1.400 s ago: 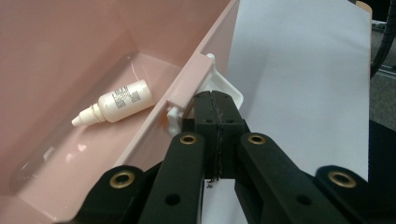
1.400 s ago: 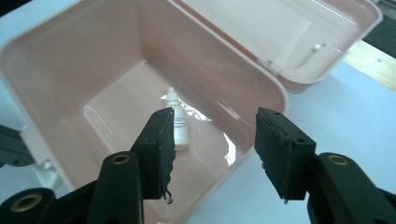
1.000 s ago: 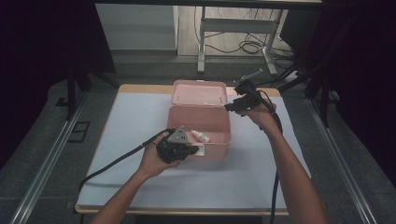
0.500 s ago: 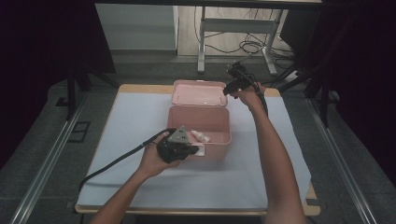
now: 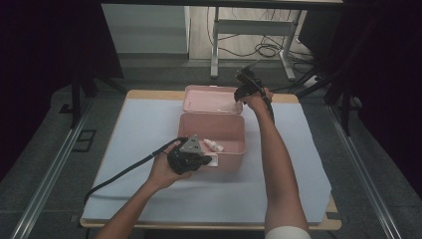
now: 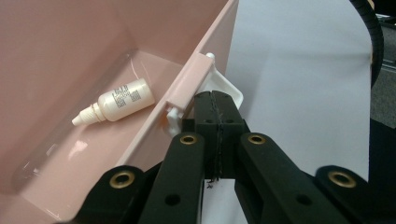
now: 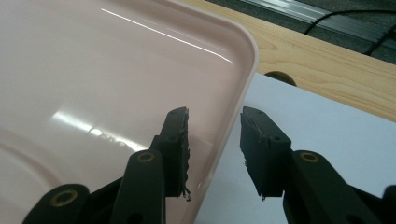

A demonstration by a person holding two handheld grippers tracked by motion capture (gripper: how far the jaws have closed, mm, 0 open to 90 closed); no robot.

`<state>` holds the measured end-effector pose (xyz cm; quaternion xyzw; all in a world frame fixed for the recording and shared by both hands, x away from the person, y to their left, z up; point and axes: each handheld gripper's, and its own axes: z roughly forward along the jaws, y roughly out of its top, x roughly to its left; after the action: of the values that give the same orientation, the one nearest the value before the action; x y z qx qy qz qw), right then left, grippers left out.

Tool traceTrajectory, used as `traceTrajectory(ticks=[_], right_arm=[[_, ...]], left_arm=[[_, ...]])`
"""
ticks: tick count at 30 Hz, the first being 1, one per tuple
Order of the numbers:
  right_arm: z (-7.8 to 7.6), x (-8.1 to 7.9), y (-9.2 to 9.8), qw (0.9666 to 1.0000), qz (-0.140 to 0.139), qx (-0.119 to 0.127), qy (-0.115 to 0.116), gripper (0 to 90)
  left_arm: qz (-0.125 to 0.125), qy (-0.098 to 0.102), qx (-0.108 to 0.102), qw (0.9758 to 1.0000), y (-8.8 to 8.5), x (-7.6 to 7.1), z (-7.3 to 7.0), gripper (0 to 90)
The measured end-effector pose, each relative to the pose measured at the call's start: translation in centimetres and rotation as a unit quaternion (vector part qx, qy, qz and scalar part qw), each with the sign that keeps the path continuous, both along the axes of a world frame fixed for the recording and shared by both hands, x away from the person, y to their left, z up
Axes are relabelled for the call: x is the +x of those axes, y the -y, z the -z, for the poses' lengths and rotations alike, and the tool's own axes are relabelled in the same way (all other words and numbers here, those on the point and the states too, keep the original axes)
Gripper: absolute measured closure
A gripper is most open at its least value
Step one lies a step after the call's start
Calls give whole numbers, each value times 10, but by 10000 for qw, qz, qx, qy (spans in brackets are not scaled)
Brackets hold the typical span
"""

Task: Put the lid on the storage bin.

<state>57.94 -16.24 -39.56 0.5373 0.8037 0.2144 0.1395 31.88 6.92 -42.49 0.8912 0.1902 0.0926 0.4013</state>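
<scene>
Jaws of the right gripper (image 7: 214, 149) straddled the lid (image 5: 211, 98) rim near the table's far edge, closing, not yet gripping; left gripper (image 6: 218, 122), clenched on the box latch (image 6: 227, 88), should steady it

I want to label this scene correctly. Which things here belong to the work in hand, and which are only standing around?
In the job:
- pink box, its white latch held by the shut left gripper
- open lid, its rim between the right gripper jaws, which have been closing
- small white bottle inside the box

Lying about:
- metal stand
- floor cables
</scene>
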Motion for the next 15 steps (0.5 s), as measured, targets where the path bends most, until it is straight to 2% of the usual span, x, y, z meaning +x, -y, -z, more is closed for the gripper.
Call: traceTrajectory(ticks=[1,3,7,15], right_arm=[[1,1,-1,10000,26,4,12,626],[3,3,-2,10000,81,24,22,628],[6,6,-1,9998,167,50,42,642],[16,12,2,9989,369,201,-230,731]], left_arm=[[25,23,51,10000,-1,0,0,900],[-5,17,-2,10000,0,0,0,900],[21,29,33,10000,0,0,0,900],[-3,32,-18,10000,0,0,1,900]])
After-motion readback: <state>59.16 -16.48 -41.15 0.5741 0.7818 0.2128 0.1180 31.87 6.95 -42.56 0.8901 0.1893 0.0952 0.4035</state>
